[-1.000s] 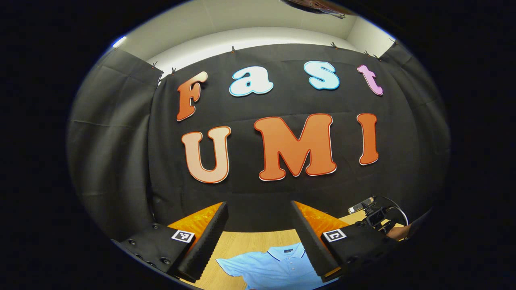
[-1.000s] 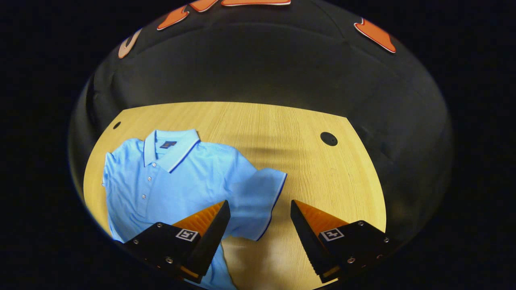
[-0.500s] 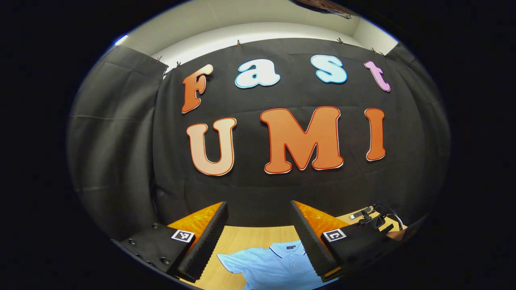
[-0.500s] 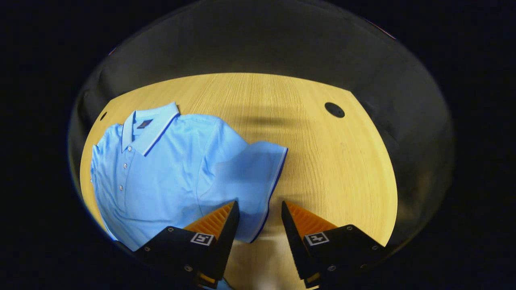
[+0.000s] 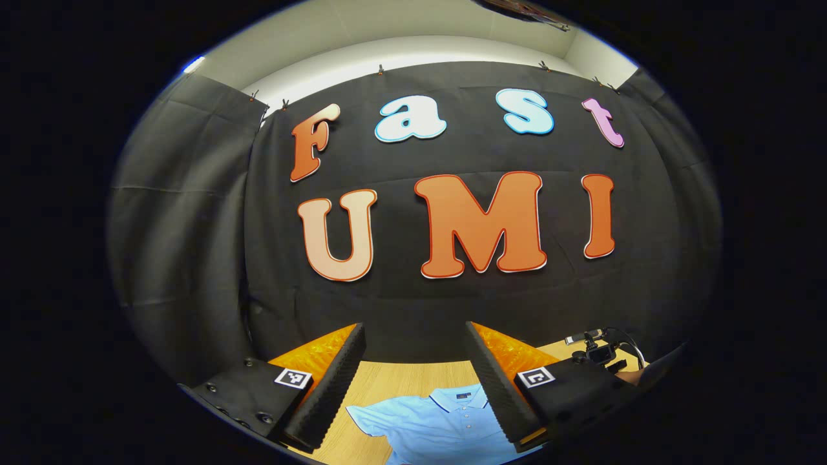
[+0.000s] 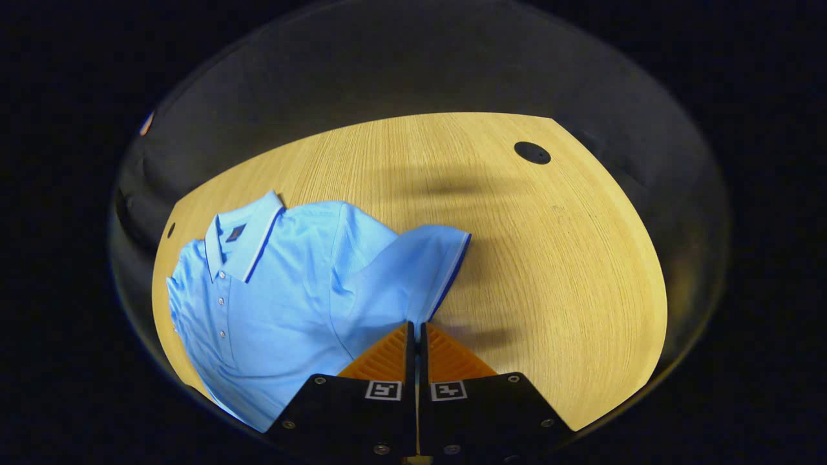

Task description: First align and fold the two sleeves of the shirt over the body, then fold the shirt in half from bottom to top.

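Note:
A light blue polo shirt (image 6: 271, 290) lies face up on the wooden table (image 6: 549, 258), collar toward the far left. Its sleeve (image 6: 413, 265), edged with a dark stripe, points toward me. My right gripper (image 6: 417, 329) is shut on the near corner of that sleeve's hem, and the cloth rises slightly at the pinch. My left gripper (image 5: 414, 326) is open and held high, facing the booth wall with nothing between its fingers. Below it I see the shirt (image 5: 439, 426) collar and button placket. The right gripper's body (image 5: 604, 354) and a hand show far right in the left gripper view.
A round dark hole (image 6: 532, 152) sits in the tabletop at the far right, and a smaller hole (image 6: 170, 230) near the far left edge beside the collar. Bare wood stretches to the right of the sleeve. Black cloth walls ring the table.
My right gripper came down onto the sleeve hem and went from open to shut on it. The left gripper stayed open and hardly moved.

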Tool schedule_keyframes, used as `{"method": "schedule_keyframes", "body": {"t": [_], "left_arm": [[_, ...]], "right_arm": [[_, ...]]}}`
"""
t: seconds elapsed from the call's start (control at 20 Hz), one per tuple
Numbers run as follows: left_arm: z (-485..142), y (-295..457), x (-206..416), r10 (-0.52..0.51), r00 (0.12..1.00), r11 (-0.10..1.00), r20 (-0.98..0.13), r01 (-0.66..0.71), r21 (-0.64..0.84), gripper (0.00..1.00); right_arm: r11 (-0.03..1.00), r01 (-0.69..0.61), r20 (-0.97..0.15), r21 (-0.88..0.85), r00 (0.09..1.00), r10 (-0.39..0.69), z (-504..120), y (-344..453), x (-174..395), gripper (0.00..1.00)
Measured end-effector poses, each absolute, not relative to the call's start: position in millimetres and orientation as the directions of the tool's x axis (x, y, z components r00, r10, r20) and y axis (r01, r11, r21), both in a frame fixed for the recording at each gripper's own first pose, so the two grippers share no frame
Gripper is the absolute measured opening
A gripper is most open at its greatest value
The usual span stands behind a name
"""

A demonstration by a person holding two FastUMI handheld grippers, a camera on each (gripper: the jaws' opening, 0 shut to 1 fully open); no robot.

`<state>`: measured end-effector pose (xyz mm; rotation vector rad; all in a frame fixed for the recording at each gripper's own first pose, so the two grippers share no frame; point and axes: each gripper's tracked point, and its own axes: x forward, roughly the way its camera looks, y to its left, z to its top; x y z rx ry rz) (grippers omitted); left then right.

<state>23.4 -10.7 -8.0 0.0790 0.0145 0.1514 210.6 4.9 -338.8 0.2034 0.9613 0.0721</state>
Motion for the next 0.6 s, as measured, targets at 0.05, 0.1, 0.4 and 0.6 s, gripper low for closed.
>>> {"method": "schedule_keyframes", "body": {"t": [0.05, 0.1, 0.4, 0.6], "left_arm": [[-7, -11, 23, 0.152, 0.988, 0.985, -0.008, -0.151, 0.081, 1.0], [-6, -10, 21, 0.153, 0.988, 0.985, -0.006, -0.152, 0.082, 1.0], [-9, 1, 16, 0.19, 0.982, 0.977, -0.017, -0.188, 0.1, 1.0], [-15, 25, 12, 0.233, 0.972, 0.964, -0.036, -0.226, 0.136, 1.0]], "right_arm": [[0.976, 0.023, -0.796, 0.217, 0.582, 0.163, -333, 7, 211, 0.02], [0.973, 0.017, -0.788, 0.23, 0.59, 0.176, -327, 10, 213, 0.02], [0.95, -0.145, -0.714, 0.277, 0.631, 0.304, -284, 58, 216, 0.02], [0.936, -0.254, -0.687, 0.244, 0.636, 0.352, -270, 92, 216, 0.02]]}}
